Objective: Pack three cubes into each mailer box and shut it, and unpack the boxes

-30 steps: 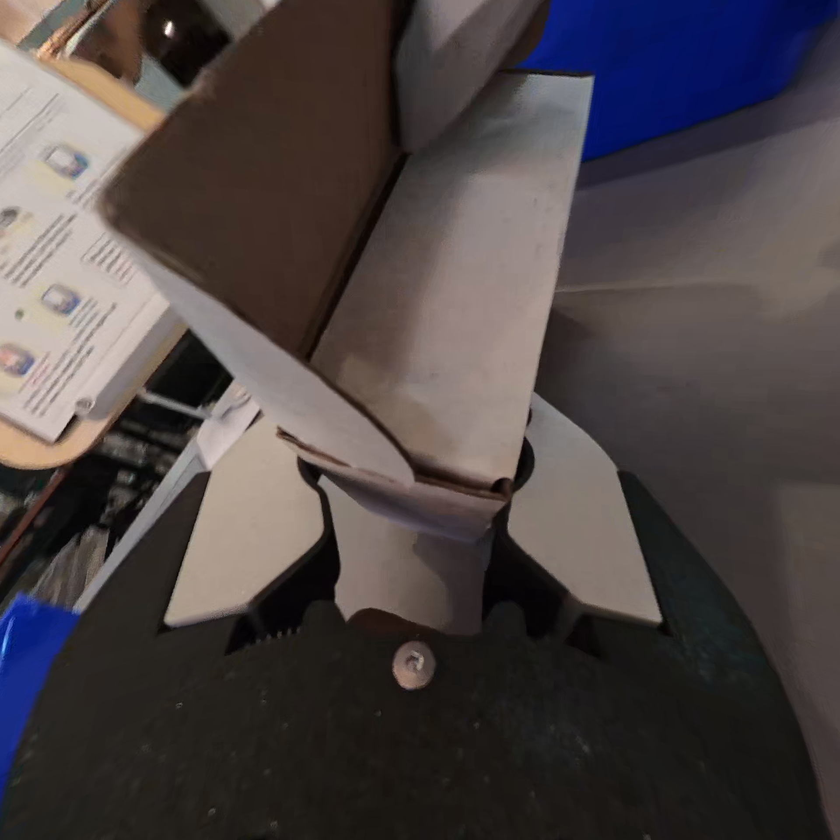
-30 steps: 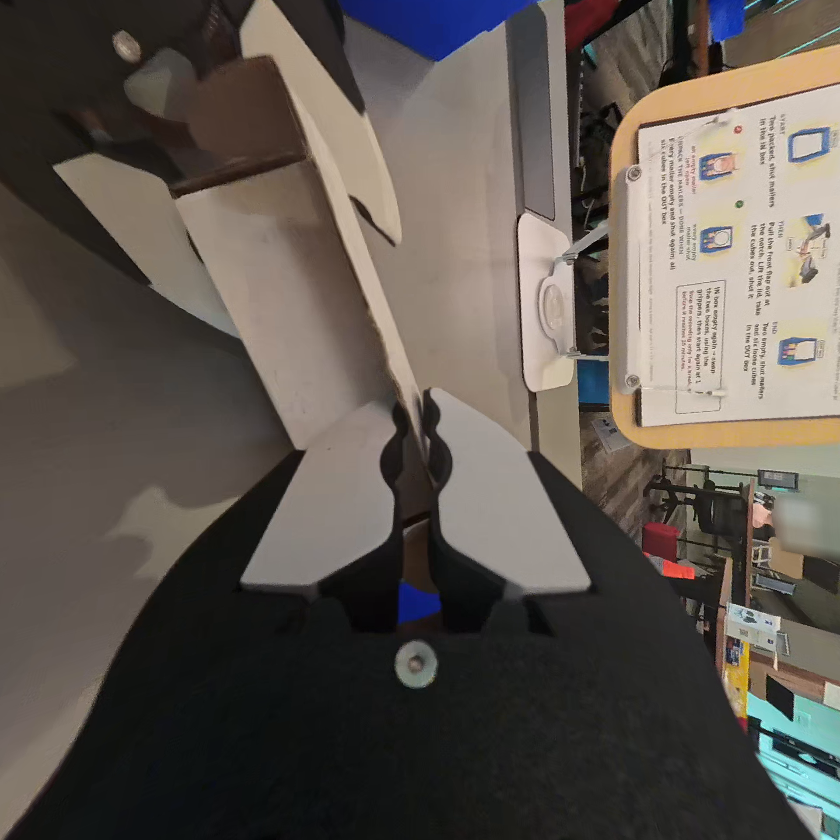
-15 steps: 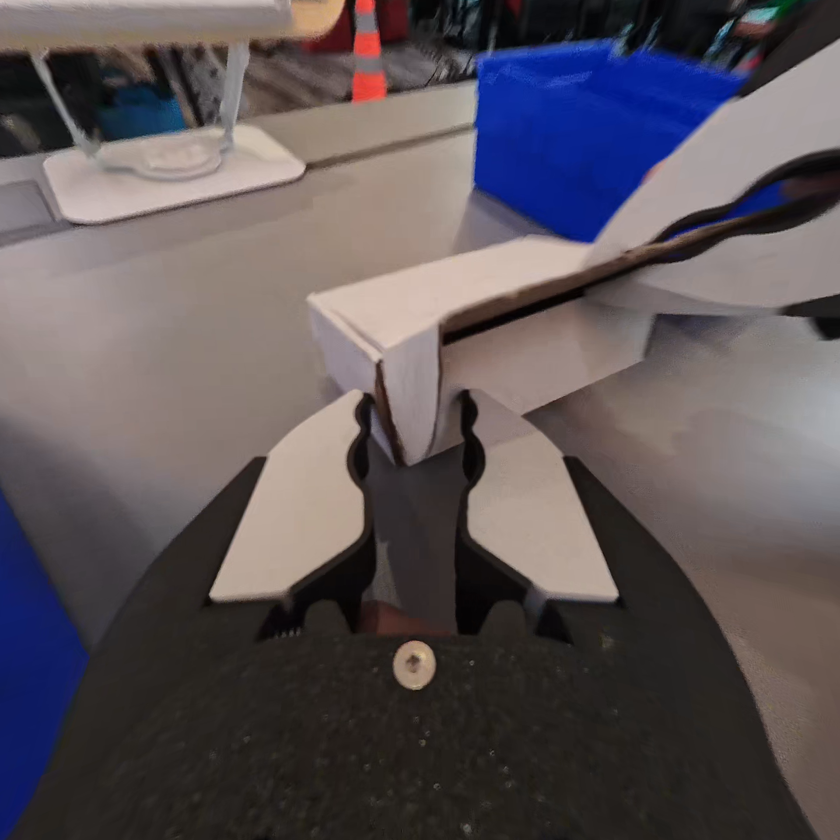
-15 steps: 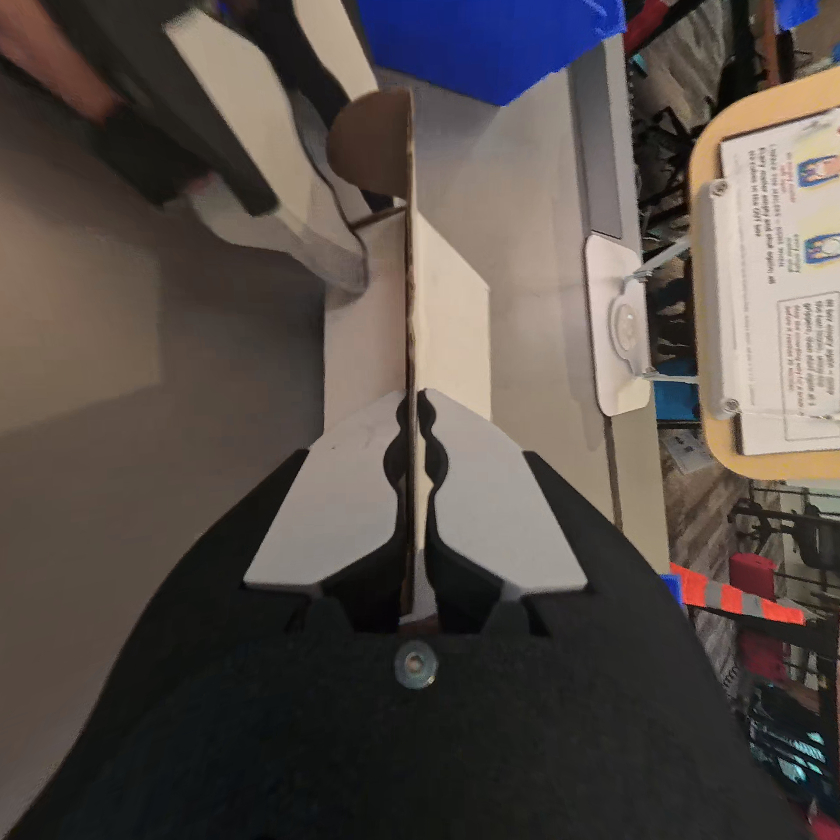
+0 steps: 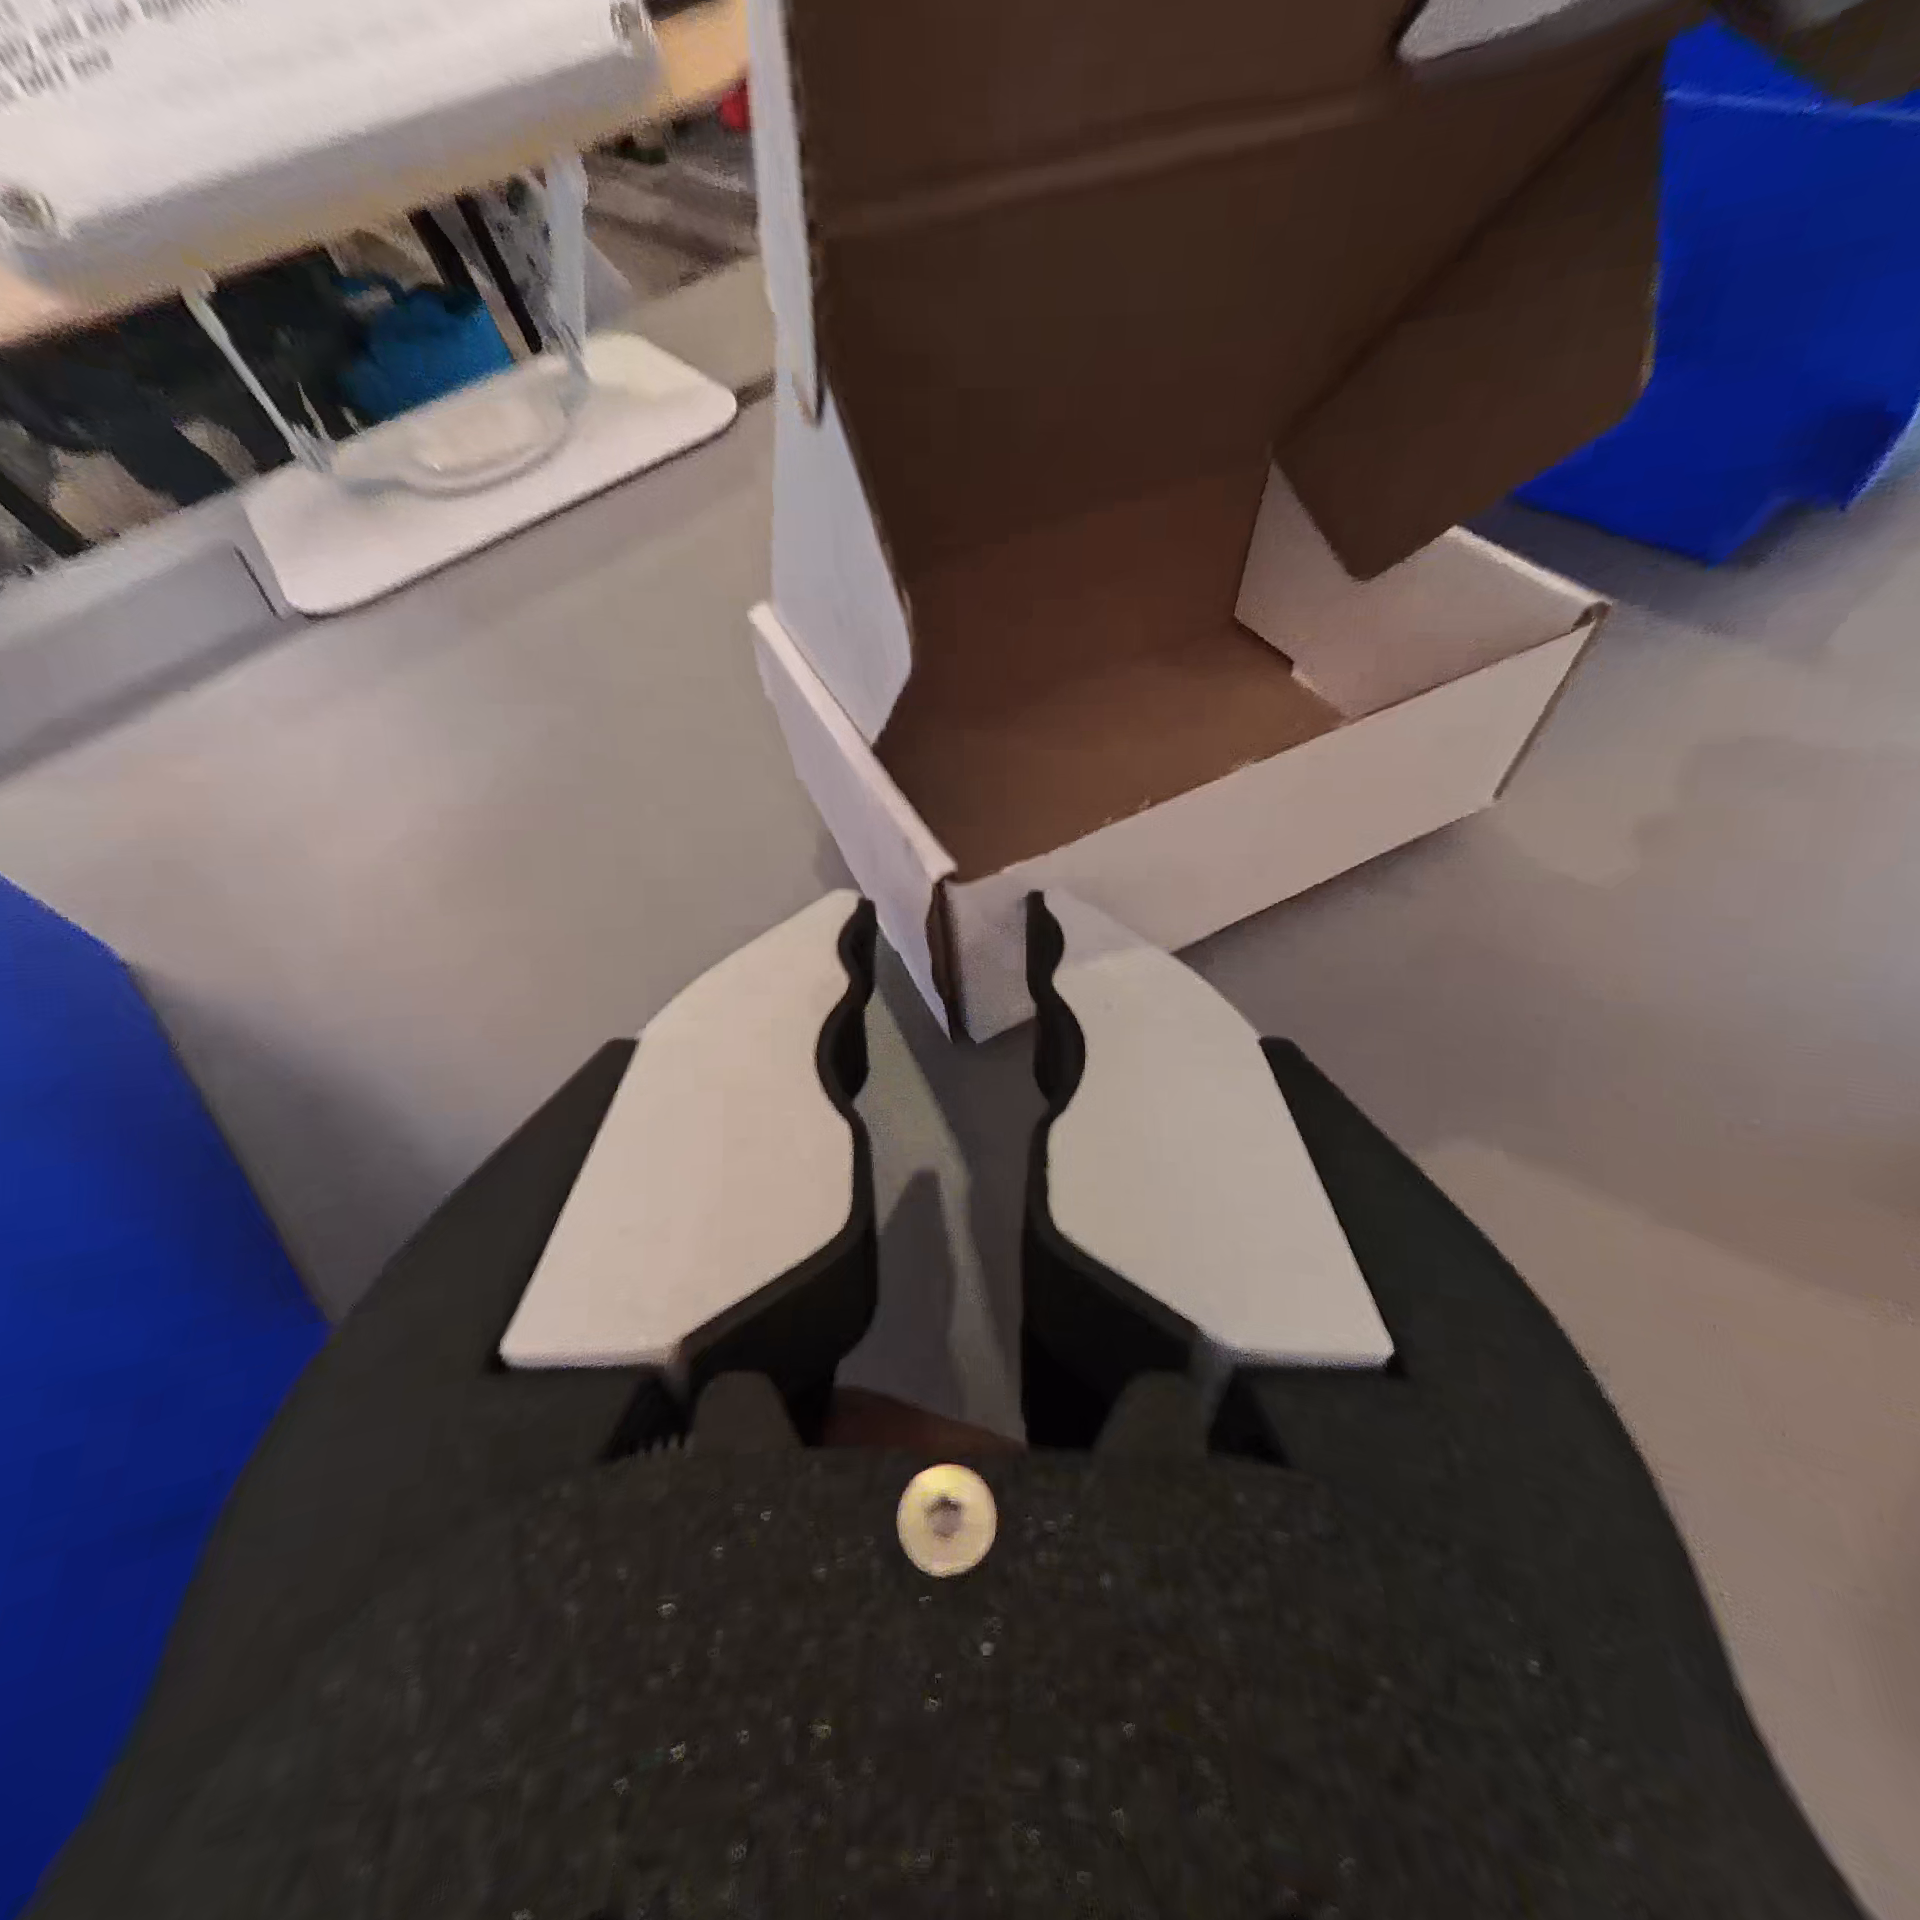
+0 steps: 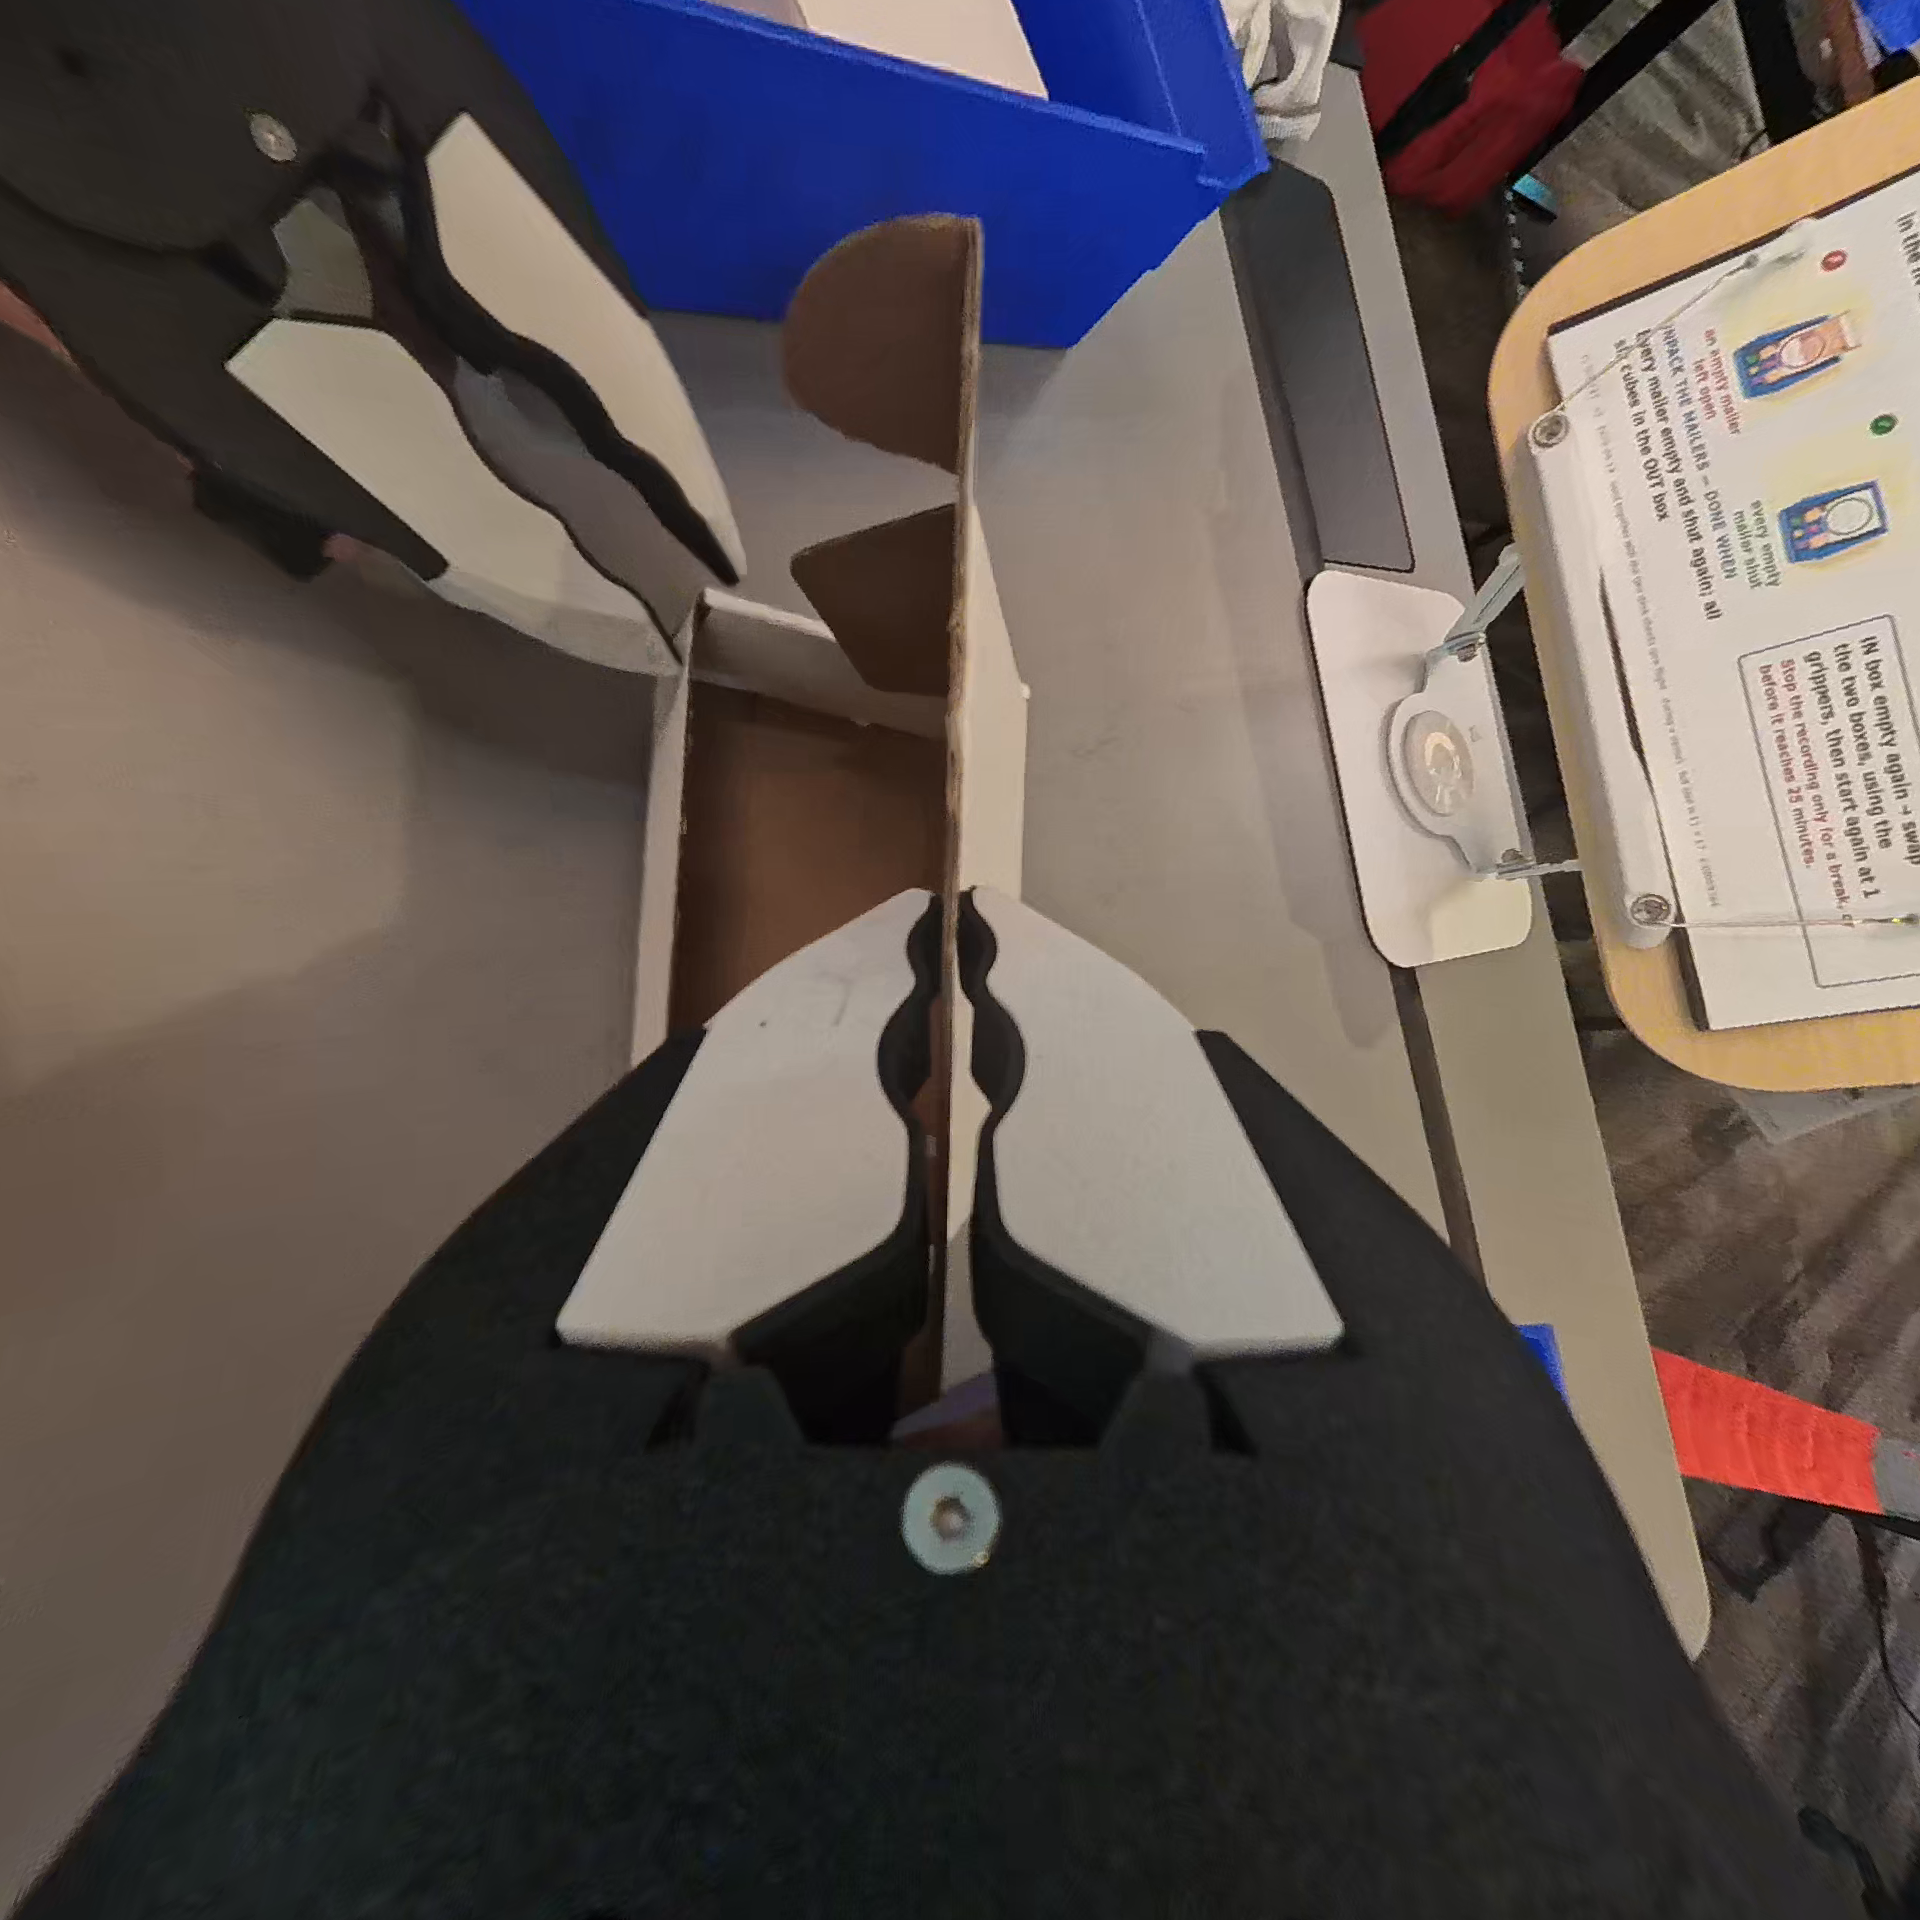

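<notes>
Right gripper (image 6: 951,914): fingers clamped on the upright lid (image 6: 961,582) of the box (image 5: 1226,862).
Left gripper (image 5: 945,914): fingers apart, level at the box corner on the counter (image 5: 416,831).

The lid (image 6: 961,582) of the mailer (image 6: 800,821) is pinched edge-on in the right gripper (image 6: 951,914) and held upright over the open tray, whose brown floor is seen bare. The left gripper (image 6: 707,597), fingers parted, is set at the tray's far corner. A blue bin (image 6: 831,156) is seen beyond, a sign (image 6: 1714,623) at right.
</notes>
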